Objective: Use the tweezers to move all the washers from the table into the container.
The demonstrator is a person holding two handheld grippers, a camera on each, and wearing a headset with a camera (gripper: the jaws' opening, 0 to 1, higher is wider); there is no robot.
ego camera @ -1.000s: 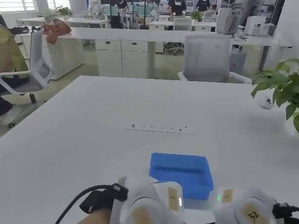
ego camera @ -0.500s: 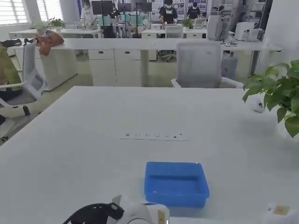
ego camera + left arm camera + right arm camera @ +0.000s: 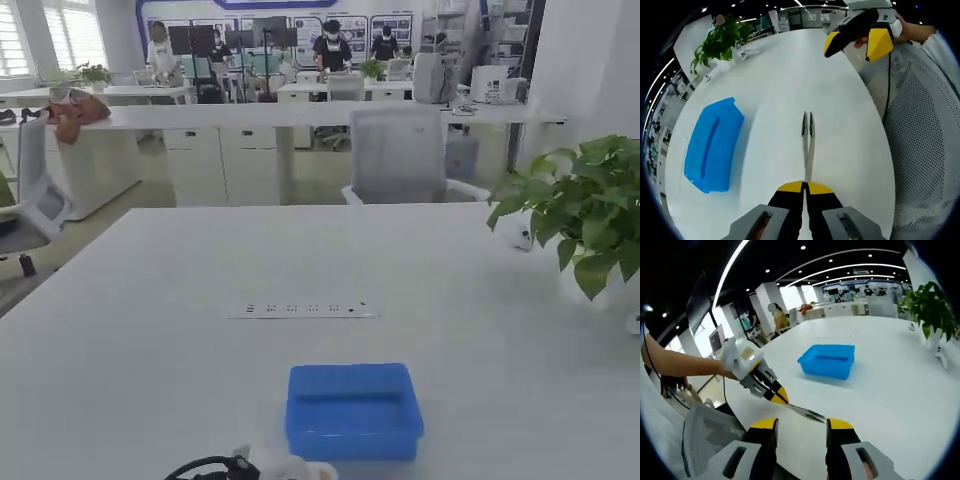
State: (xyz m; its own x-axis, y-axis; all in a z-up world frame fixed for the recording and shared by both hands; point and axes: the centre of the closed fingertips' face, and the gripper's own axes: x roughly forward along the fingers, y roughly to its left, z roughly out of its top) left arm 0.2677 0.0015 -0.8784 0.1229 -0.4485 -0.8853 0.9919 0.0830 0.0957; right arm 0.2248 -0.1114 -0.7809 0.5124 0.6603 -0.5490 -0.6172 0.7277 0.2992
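Tweezers (image 3: 808,141) stick straight out from the left gripper (image 3: 805,188), whose yellow-tipped jaws are clamped together on the handle end. The two thin arms lie close together and point forward over the white table (image 3: 790,75). Whether their tips touch the tabletop cannot be told.

The blue container (image 3: 712,145) sits on the table ahead and to the left of the left gripper, well apart from the tweezers. The right gripper (image 3: 855,45) hangs far ahead and slightly right, beyond the tweezer tips. A mesh chair back (image 3: 925,130) is on that gripper's right side, and a potted plant (image 3: 720,40) stands far off to its left.

In the right gripper view, the right gripper (image 3: 802,427) has its jaws spread apart with nothing between them. The left gripper (image 3: 780,395) comes in from the left on a bare forearm (image 3: 680,362), and the tweezers (image 3: 807,413) end just ahead of the gap between the right jaws. The container (image 3: 827,360) lies beyond them.

From the head view, the container (image 3: 352,410) sits just beyond a gripper's white top (image 3: 285,468).
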